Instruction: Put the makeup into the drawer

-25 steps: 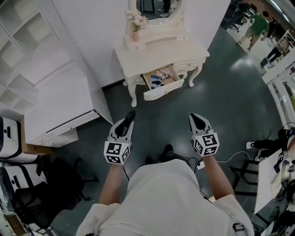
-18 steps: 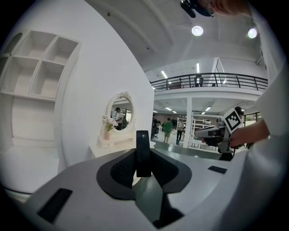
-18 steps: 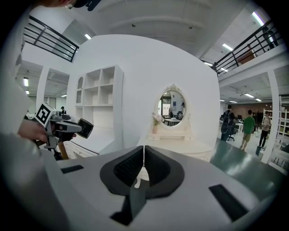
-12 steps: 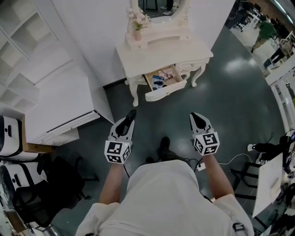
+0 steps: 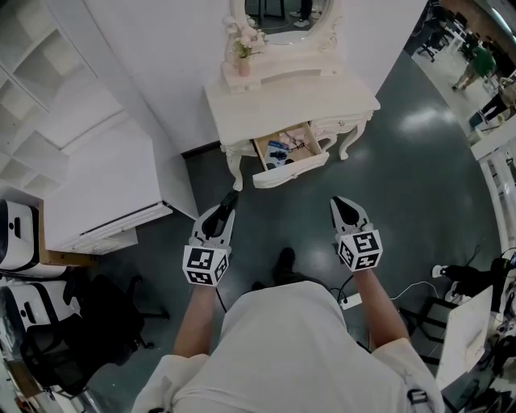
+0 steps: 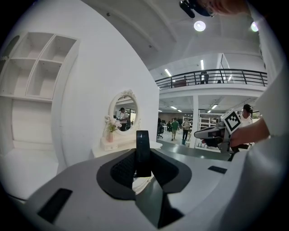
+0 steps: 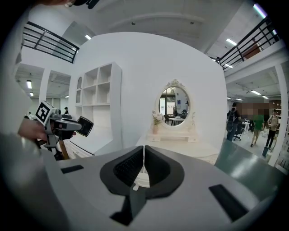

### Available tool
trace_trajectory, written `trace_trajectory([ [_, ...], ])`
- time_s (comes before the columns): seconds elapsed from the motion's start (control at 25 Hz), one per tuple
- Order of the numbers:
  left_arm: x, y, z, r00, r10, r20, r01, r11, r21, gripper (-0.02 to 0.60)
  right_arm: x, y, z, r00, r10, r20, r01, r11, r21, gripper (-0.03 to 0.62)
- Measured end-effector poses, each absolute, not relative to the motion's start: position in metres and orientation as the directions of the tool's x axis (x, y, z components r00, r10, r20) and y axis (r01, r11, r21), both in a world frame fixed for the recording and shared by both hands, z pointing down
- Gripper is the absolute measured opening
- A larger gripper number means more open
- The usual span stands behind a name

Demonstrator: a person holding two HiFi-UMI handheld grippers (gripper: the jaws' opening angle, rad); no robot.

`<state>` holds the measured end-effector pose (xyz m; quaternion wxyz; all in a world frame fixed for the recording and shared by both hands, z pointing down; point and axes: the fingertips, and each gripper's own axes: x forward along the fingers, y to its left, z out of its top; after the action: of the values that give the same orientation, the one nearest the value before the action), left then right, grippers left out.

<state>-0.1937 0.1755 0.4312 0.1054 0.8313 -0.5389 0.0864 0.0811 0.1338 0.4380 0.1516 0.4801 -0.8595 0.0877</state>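
Note:
A flat black makeup case (image 6: 143, 153) stands upright between the jaws of my left gripper (image 5: 226, 202), which is shut on it. In the right gripper view the same case (image 7: 85, 127) shows as a dark square at the left gripper's tip. My right gripper (image 5: 339, 205) is shut with nothing between its jaws, level with the left one above the dark floor. Ahead stands the white dressing table (image 5: 339, 89). Its drawer (image 5: 294, 165) is pulled open and holds several small items. Both grippers are well short of the drawer.
An oval mirror (image 5: 282, 20) and a pink vase of flowers (image 5: 244, 58) sit on the table. A white shelf unit and cabinet (image 5: 97, 185) fill the left. Black chairs (image 5: 64, 339) stand behind on the left. A cable and plug strip (image 5: 352, 300) lie at the right.
Both grippers have moved forward together toward the dressing table, which now looks slightly nearer and further right. The left grip on the black case is unchanged.

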Motion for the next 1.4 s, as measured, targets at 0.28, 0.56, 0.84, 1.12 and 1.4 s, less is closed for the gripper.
trace_trajectory([
  [0.28, -0.18, 0.132, 0.434, 0.389, -0.88, 0.272, -0.921, -0.382, 0.082, 0.1, 0.09, 0.085, 0.444, -0.511, -0.782, 0.356, -0.84, 0.542, -0.017, 0.029],
  [0.56, -0.167, 0.098, 0.439, 0.364, -0.883, 0.295, -0.931, -0.357, 0.08, 0.1, 0.098, 0.042, 0.452, -0.536, -0.757, 0.373, -0.823, 0.566, -0.034, 0.029],
  [0.84, -0.149, 0.068, 0.448, 0.332, -0.887, 0.32, -0.943, -0.324, 0.079, 0.1, 0.111, 0.004, 0.464, -0.565, -0.731, 0.383, -0.804, 0.593, -0.054, 0.029],
  [1.12, -0.124, 0.044, 0.454, 0.318, -0.889, 0.329, -0.947, -0.316, 0.063, 0.1, 0.126, -0.022, 0.477, -0.597, -0.695, 0.401, -0.774, 0.631, -0.059, 0.03],
  [1.4, -0.118, 0.033, 0.456, 0.298, -0.893, 0.338, -0.953, -0.295, 0.062, 0.1, 0.125, -0.036, 0.483, -0.621, -0.667, 0.412, -0.752, 0.655, -0.071, 0.029],
])
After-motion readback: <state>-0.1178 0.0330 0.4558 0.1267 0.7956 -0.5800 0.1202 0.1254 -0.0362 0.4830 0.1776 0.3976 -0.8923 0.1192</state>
